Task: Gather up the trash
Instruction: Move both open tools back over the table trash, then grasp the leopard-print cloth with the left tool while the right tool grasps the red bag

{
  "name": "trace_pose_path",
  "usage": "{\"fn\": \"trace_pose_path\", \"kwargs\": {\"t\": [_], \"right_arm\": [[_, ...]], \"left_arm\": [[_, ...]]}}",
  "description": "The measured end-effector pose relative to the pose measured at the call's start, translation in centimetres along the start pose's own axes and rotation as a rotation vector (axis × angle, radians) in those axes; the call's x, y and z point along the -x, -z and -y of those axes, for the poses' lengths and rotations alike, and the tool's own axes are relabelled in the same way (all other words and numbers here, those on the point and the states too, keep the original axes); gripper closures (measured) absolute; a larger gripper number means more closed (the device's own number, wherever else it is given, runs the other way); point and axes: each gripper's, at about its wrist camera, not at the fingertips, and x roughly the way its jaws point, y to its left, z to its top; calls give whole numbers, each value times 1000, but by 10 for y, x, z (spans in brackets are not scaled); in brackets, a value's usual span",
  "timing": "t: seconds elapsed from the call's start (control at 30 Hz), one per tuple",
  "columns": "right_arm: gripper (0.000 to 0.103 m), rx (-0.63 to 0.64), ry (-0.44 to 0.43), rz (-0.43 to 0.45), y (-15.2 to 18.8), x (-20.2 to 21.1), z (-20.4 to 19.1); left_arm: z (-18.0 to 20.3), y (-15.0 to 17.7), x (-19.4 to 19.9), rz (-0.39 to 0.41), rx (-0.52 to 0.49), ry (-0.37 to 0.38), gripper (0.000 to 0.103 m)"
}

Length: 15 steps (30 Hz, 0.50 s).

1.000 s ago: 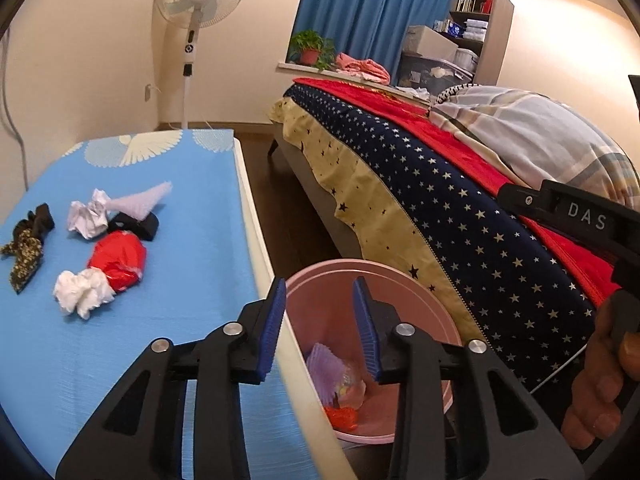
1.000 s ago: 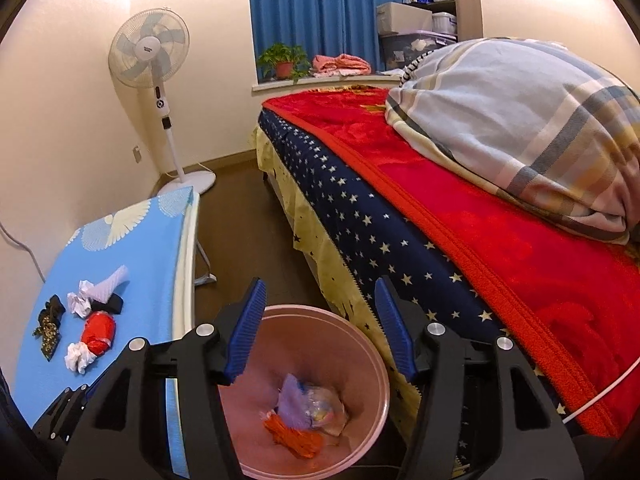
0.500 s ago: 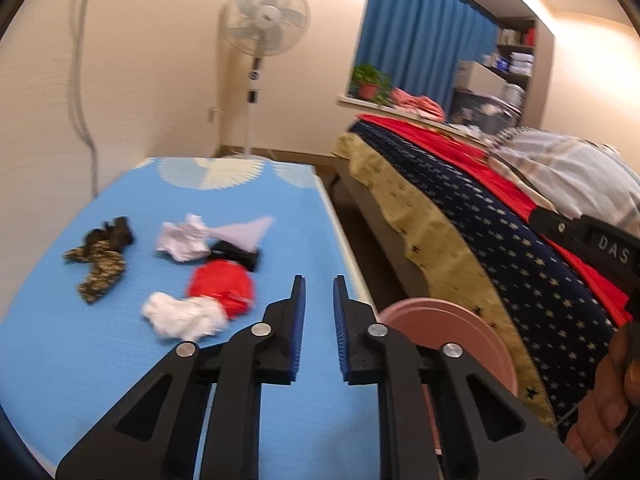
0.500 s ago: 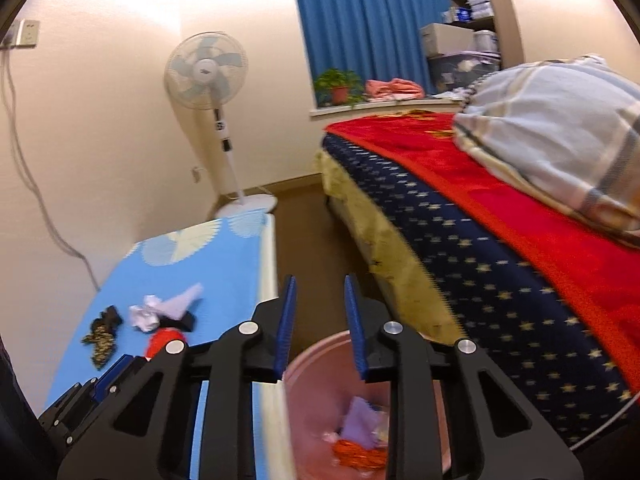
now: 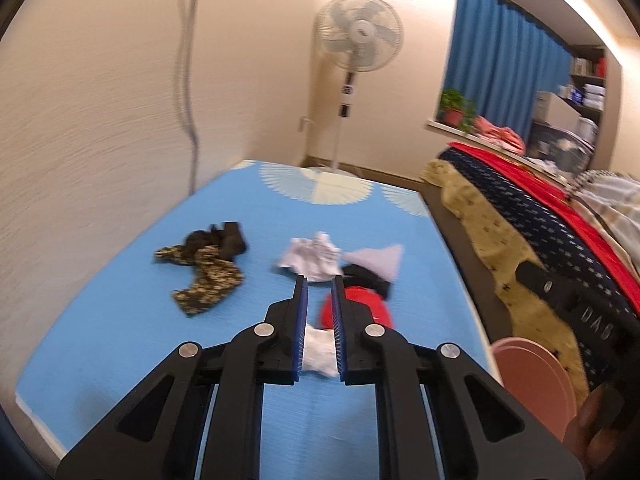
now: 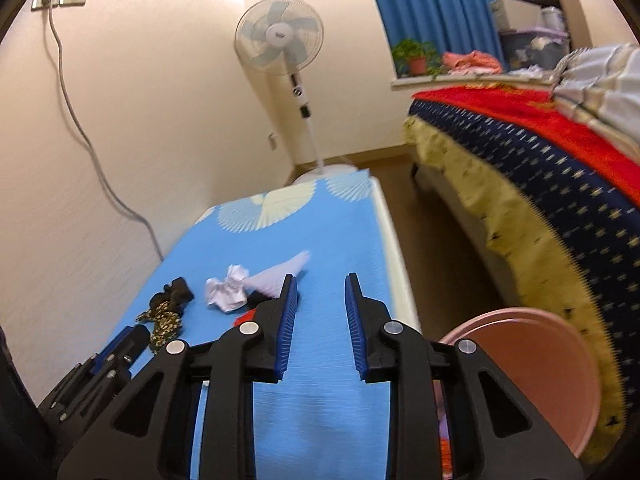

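Now the left gripper [image 5: 319,286] hangs over the blue table [image 5: 120,320], jaws drawn narrow with only a slim gap between the blue pads and nothing caught in it. Straight ahead and below its tips sits the trash cluster: a white crumpled wad [image 5: 318,354] showing right through the gap, the red wrapper [image 5: 358,312] touching it just beyond and a shade to the right, then a black scrap [image 5: 366,280], a pale lilac sheet [image 5: 378,260] and a second white paper ball [image 5: 312,260] further along toward the far edge. The camouflage-patterned cloth [image 5: 204,276] lies apart, off toward the wall-side edge.

The near wad and the red wrapper run roughly along the line of the left fingers, so the jaws would likely need to widen before dropping over either one.

Over on the other side, the right gripper [image 6: 321,294] holds its jaws moderately open and empty, hovering above the table's bed-side edge; the pile lies ahead and to its left, clearly the longer reach. The left hand looks the better placed.

The pink bin [image 6: 540,360] waits on the floor just beside that edge, near the right gripper, with a few pieces dimly visible inside.
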Motion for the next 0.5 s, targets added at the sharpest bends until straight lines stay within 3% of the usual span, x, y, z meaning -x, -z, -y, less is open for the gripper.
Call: {"fn": "trace_pose_path", "kwargs": {"t": [0.1, 0.27, 0.5], "right_arm": [[75, -6, -21, -44, 9, -23, -7], [59, 20, -46, -97, 20, -54, -23], [48, -4, -80, -184, 32, -86, -27]], "left_arm": [[-12, -2, -8, -1, 24, -42, 91], [-31, -4, -25, -13, 56, -105, 91], [-59, -6, -44, -34, 112, -177, 91]]}}
